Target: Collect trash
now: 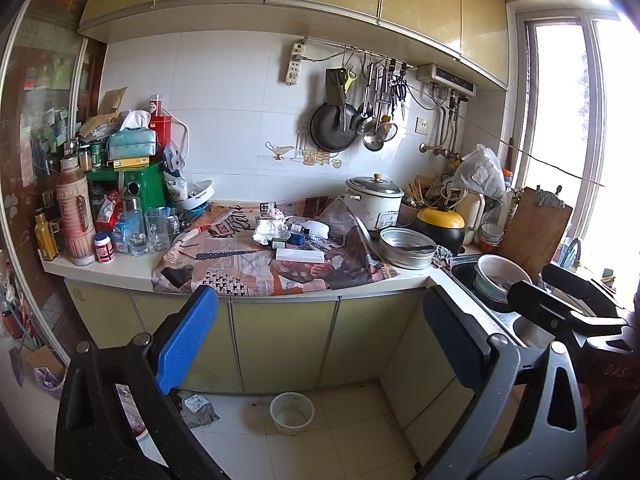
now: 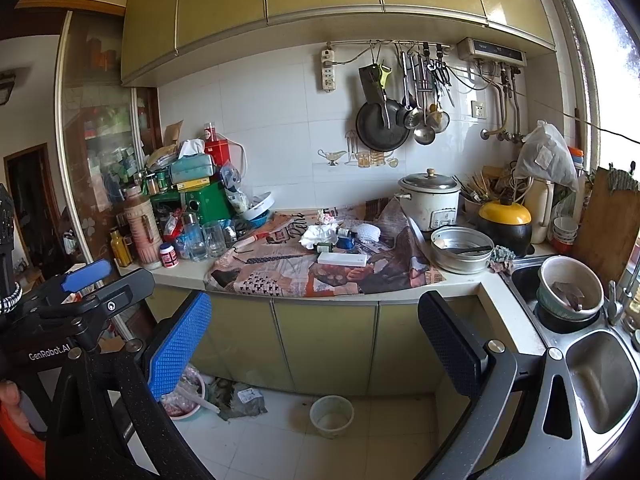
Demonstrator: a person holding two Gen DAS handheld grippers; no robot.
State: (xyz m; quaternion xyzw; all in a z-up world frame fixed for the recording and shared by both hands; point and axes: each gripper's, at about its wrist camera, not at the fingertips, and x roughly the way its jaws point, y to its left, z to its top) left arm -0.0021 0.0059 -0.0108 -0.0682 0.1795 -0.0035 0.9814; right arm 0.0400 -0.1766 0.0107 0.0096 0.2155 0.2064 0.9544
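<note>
1. Grippers: two, both wide apart and empty. The left gripper (image 1: 320,340) hangs in front of the lower cabinet doors (image 1: 280,344); the right gripper (image 2: 316,344) is level with it, just beside it, each showing at the edge of the other's view.
2. Trash: one crumpled white tissue (image 2: 320,235) lies on the newspaper (image 2: 312,268) near the middle of the counter (image 2: 176,274), toward the back wall. Touching it are what look like two small dark bottles (image 2: 334,242), though the view is too small to be sure. One flat white box (image 2: 342,259) lies just in front, nearer the counter's front edge.
3. Floor: one pale round tub (image 2: 331,416) stands below the cabinet doors, with one grey wrapper (image 2: 244,400) to its left.
4. Surroundings: one rice cooker (image 2: 430,200) at the newspaper's back right corner, one metal basin (image 2: 462,250) beside it, and one sink (image 2: 600,380) at the right end. Jars, glasses and one thermos (image 2: 142,226) crowd the counter's left end.
</note>
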